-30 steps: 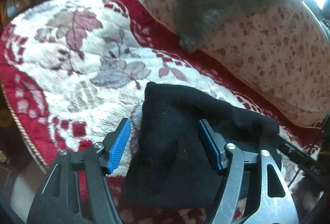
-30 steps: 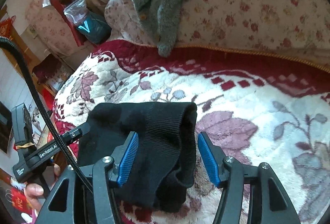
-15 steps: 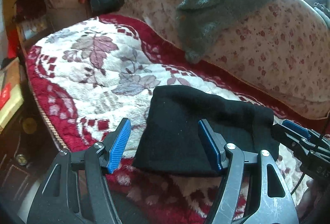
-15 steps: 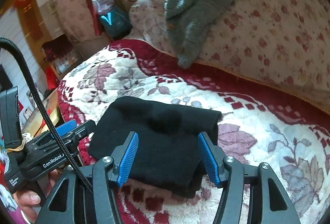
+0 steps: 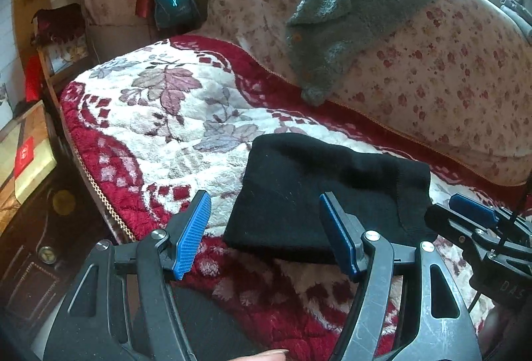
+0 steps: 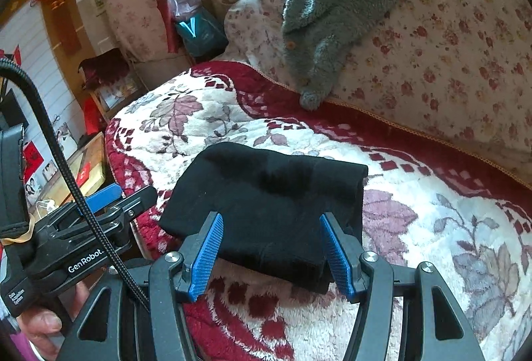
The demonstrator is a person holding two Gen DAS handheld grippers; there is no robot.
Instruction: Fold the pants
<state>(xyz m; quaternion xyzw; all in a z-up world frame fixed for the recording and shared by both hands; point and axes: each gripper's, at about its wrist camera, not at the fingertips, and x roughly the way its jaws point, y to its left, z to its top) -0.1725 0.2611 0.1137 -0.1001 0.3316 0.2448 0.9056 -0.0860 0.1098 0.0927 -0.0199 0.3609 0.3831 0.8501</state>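
The black pants (image 5: 319, 194) lie folded into a compact stack on the red and white floral blanket (image 5: 159, 128), near its front edge. My left gripper (image 5: 264, 198) is open, hovering above and short of the stack's left end, nothing between its blue pads (image 5: 194, 229). In the right wrist view the same pants (image 6: 266, 191) lie ahead of my right gripper (image 6: 271, 218), which is also open and holds nothing. Each gripper shows in the other's view: the right gripper (image 5: 472, 218) at the stack's right end, the left gripper (image 6: 109, 198) at its left, held by a hand (image 6: 43, 324).
A grey fuzzy garment (image 5: 345, 15) hangs over the floral sofa back (image 5: 449, 88) behind the blanket. The blanket's corded edge (image 5: 96, 191) drops off at the left to dark furniture (image 5: 30, 254). A teal bag (image 6: 199, 31) and cluttered shelves stand at the far left.
Both grippers have drawn back and upward from the pants, so more of the blanket and room shows. The pants, bunched between the right fingers a second ago, now lie flat on the blanket.
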